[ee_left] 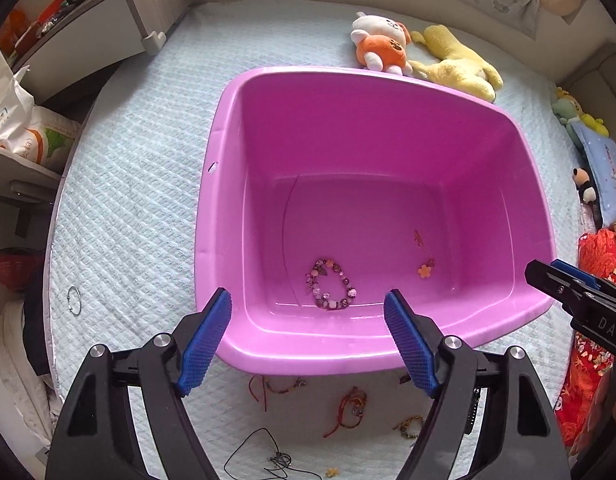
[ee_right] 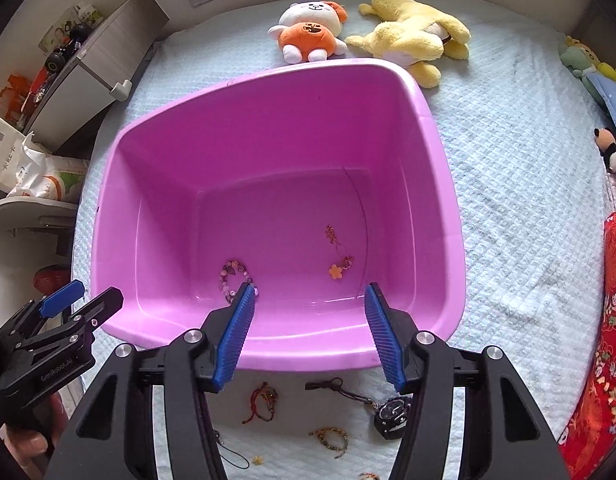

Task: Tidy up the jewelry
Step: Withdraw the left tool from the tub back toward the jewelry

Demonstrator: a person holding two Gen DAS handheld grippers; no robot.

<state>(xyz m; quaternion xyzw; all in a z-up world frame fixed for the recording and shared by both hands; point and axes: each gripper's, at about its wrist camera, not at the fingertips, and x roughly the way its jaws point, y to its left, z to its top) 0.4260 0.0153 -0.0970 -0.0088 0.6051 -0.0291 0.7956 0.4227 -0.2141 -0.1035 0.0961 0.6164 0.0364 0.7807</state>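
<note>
A pink plastic tub [ee_left: 244, 120] [ee_right: 436, 140] stands on the quilted bed. Inside lie a beaded bracelet [ee_left: 331, 284] [ee_right: 232, 276] and a red cord charm with an orange flower [ee_left: 424, 262] [ee_right: 337, 266]. My left gripper [ee_left: 308, 338] is open and empty above the tub's near rim. My right gripper [ee_right: 310, 334] is open and empty there too. In front of the tub lie red braided cord bracelets [ee_left: 350, 408] [ee_right: 262, 400], a black cord necklace [ee_left: 264, 458], a woven bracelet [ee_right: 330, 438] and a black watch [ee_right: 392, 414].
A metal ring [ee_left: 74, 300] lies on the quilt left of the tub. Plush toys [ee_left: 382, 44] [ee_right: 408, 36] lie behind it. Red patterned fabric [ee_right: 612, 320] lies at the right. A shelf unit [ee_right: 88, 64] and bags [ee_left: 24, 132] stand at the left.
</note>
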